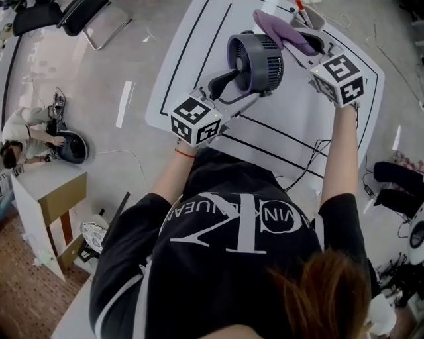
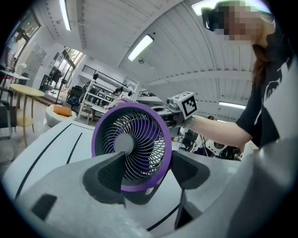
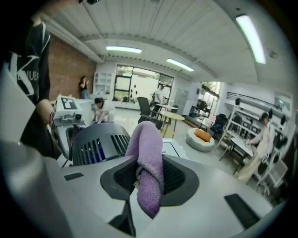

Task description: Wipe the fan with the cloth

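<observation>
A small fan [image 1: 257, 61] with a purple ring and grey grille is held up over the white table [image 1: 291, 119]. My left gripper [image 1: 240, 85] is shut on the fan; in the left gripper view the fan [image 2: 132, 144] faces the camera with its stand between the jaws of the left gripper [image 2: 144, 175]. My right gripper [image 1: 306, 38] is shut on a purple cloth [image 1: 283, 30], which lies against the fan's upper right rim. In the right gripper view the cloth [image 3: 149, 153] hangs folded from the right gripper [image 3: 149, 179], with the fan's grey back [image 3: 100, 139] just behind at left.
The table carries black lines and a dark cable [image 1: 310, 157] near its front right edge. On the floor at left a person [image 1: 23, 136] crouches beside a round device. A white and brown cabinet [image 1: 53, 198] stands below them. Chairs [image 1: 79, 16] stand at the top left.
</observation>
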A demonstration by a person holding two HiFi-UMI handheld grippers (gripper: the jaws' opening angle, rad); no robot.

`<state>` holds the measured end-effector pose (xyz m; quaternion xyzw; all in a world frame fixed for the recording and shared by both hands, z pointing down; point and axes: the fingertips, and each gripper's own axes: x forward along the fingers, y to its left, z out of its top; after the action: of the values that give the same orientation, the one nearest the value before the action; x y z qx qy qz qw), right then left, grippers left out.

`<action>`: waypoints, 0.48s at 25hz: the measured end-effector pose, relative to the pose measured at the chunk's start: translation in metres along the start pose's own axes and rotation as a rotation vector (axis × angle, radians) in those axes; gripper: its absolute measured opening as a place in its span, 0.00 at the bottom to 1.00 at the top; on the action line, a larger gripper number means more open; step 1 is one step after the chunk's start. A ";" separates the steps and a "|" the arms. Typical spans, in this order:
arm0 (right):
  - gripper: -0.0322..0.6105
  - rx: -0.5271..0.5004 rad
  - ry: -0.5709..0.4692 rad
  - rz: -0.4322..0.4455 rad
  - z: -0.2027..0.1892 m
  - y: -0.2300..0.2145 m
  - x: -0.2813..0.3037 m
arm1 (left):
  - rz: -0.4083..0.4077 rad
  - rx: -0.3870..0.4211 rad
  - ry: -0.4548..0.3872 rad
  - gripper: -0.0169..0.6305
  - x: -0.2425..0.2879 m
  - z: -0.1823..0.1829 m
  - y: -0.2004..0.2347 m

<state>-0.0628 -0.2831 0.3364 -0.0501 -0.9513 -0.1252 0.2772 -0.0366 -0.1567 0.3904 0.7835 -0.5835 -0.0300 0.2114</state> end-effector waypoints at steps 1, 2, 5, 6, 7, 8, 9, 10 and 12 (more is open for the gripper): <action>0.21 -0.078 0.042 0.030 0.005 0.000 0.006 | 0.001 0.000 -0.001 0.50 0.000 0.000 0.000; 0.21 -0.151 0.081 0.063 0.009 0.000 0.013 | 0.001 0.000 0.000 0.49 0.000 0.000 0.000; 0.21 -0.335 0.180 0.179 0.017 0.002 0.033 | 0.001 -0.004 -0.001 0.49 -0.001 0.000 0.000; 0.21 -0.387 0.215 0.221 0.018 0.004 0.039 | 0.002 -0.006 -0.004 0.49 -0.001 0.000 0.000; 0.21 -0.435 0.252 0.265 0.018 0.005 0.046 | 0.003 -0.009 -0.008 0.49 -0.001 0.000 0.000; 0.21 -0.475 0.287 0.311 0.018 0.007 0.052 | 0.006 -0.010 -0.012 0.49 -0.001 0.000 0.000; 0.21 -0.506 0.320 0.357 0.018 0.009 0.059 | 0.008 -0.012 -0.014 0.49 -0.001 0.000 0.000; 0.21 -0.530 0.348 0.401 0.018 0.011 0.065 | 0.011 -0.012 -0.016 0.49 -0.001 0.001 0.000; 0.21 -0.568 0.392 0.476 0.019 0.016 0.075 | 0.014 -0.017 -0.016 0.49 -0.001 0.000 0.000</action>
<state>-0.1330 -0.2603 0.3654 -0.3183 -0.7701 -0.3222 0.4492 -0.0372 -0.1555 0.3897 0.7774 -0.5903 -0.0397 0.2134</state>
